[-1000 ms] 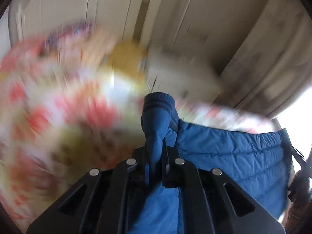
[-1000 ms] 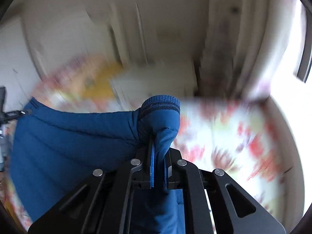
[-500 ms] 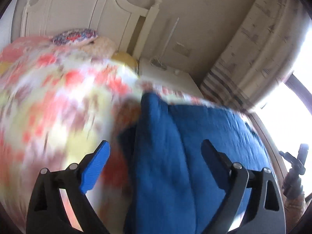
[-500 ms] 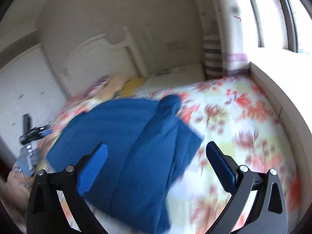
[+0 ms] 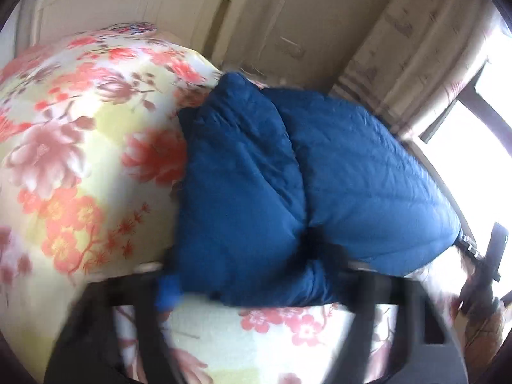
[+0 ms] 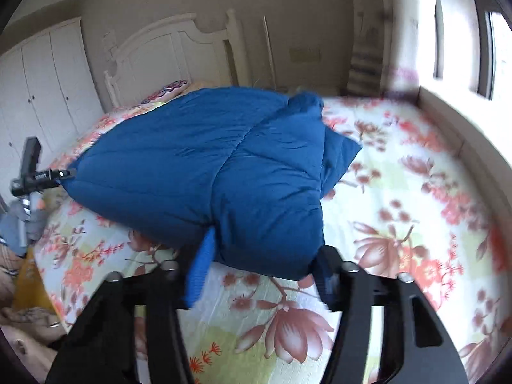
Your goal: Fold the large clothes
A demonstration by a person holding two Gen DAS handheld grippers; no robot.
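A blue quilted puffer jacket [image 5: 320, 172] lies on the floral bedspread [image 5: 73, 160] with a sleeve folded along its body, cuff towards the headboard. It also shows in the right wrist view [image 6: 204, 172]. My left gripper [image 5: 256, 288] is open and empty at the jacket's near edge; its fingers are blurred. My right gripper [image 6: 259, 278] is open and empty at the near edge of the jacket's other side, above the bedspread [image 6: 400, 224].
A white headboard [image 6: 166, 51] and pillows stand at the far end. White wardrobes [image 6: 41, 80] are on one side, curtains and a window [image 5: 473, 121] on the other. A tripod [image 6: 28, 172] stands beside the bed.
Both grippers were shut on the blue sleeve cuffs a second ago. They let go, opened wide and drew back. The jacket now lies on the bed.
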